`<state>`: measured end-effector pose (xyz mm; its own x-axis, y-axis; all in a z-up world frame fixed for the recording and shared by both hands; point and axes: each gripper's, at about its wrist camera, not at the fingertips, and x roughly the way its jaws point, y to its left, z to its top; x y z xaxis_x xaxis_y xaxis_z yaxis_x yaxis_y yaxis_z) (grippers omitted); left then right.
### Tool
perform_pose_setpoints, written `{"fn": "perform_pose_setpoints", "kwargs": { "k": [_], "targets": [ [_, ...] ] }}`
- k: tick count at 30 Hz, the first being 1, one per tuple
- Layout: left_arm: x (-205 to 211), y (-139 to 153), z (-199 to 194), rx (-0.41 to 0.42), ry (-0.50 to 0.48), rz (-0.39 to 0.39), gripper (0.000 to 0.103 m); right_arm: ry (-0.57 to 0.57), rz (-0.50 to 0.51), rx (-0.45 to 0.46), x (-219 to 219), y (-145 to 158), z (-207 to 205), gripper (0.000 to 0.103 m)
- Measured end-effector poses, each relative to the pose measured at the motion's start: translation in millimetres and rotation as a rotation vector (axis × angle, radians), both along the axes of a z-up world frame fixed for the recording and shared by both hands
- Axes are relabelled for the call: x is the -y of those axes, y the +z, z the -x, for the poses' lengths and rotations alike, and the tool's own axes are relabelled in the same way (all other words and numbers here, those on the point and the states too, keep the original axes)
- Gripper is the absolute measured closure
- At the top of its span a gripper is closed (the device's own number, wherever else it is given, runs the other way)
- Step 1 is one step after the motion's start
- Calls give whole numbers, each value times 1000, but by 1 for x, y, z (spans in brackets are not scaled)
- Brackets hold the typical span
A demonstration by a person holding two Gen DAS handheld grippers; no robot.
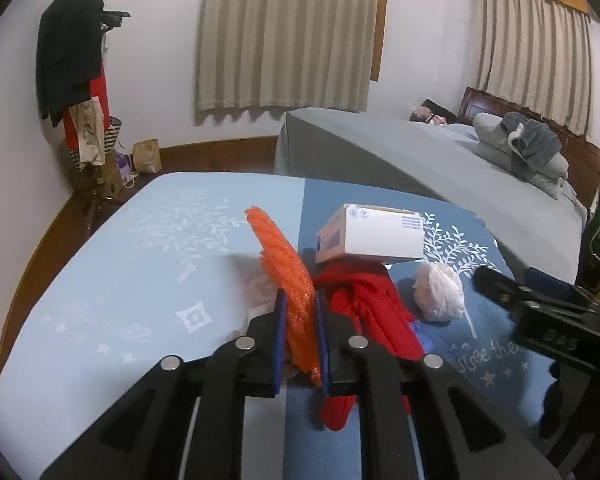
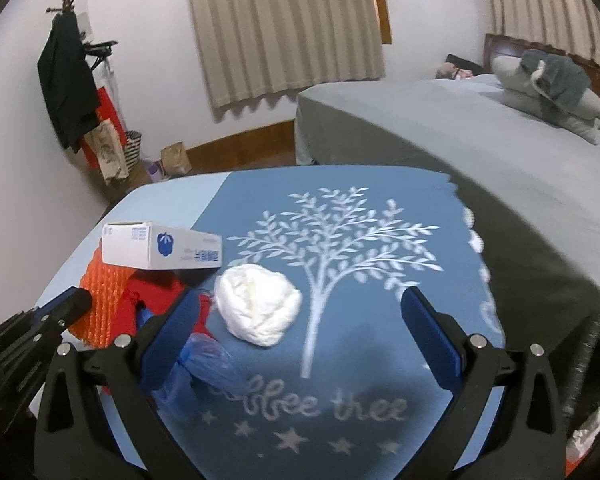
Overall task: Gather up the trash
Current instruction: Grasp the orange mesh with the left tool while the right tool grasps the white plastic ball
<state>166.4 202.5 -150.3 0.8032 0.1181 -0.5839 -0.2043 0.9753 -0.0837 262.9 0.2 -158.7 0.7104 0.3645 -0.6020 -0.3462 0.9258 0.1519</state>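
Observation:
My left gripper (image 1: 300, 300) is shut on an orange mesh net (image 1: 286, 276) and holds it upright above the blue tablecloth (image 1: 140, 264). Just right of it lie a red bag (image 1: 364, 308), a white cardboard box (image 1: 374, 238) resting on the red bag, and a crumpled white paper ball (image 1: 440, 292). My right gripper (image 2: 300, 312) is open and empty, hovering over the cloth. The white ball (image 2: 258, 304) lies between its fingers, nearer the left one. A blue plastic bag (image 2: 204, 372) lies by the left finger. The box (image 2: 160, 246), the net (image 2: 100, 292) and the red bag (image 2: 160, 292) lie left.
A grey bed (image 1: 440, 168) with pillows stands behind and right of the table. A coat rack (image 1: 76, 80) with hanging clothes and bags on the floor stands at the far left wall. The right gripper's body (image 1: 548, 312) shows at the right of the left wrist view.

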Motion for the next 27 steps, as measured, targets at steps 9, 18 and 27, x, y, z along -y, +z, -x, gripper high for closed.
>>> {"fn": "perform_pose_setpoints", "kwargs": {
  "k": [9,18,27],
  "targets": [
    [-2,1,1,1,-4,9,89,46,47,-54,-26,-11,-18,22],
    [-2,4,7,12,-3,25,71,101,60,-138,-32,-22,-23,63],
    [9,3,-1,14,7,13,48,80,13,-110,-7,-7,-3,68]
  ]
}}
